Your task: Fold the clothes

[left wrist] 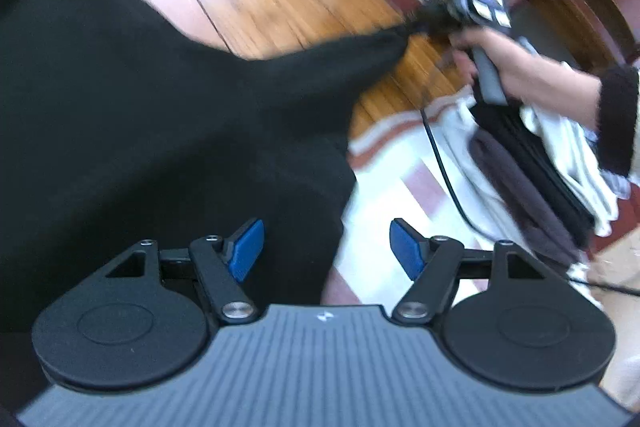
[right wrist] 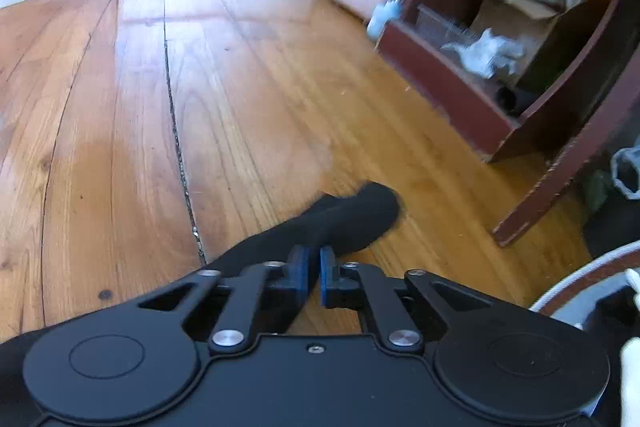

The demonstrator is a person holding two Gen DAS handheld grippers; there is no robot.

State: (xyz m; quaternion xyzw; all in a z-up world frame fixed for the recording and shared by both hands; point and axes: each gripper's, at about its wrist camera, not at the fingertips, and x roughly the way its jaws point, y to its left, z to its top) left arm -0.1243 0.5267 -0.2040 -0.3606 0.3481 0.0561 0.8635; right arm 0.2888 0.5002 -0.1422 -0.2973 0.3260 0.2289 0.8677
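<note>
Our right gripper (right wrist: 314, 279) pinches the black garment's sleeve (right wrist: 344, 219); our left gripper (left wrist: 326, 251) gapes wide, holding nothing.

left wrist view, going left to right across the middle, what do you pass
black garment → its pulled-out sleeve end → right gripper shut on that end → the hand holding it → dark fuzzy cuff
</note>
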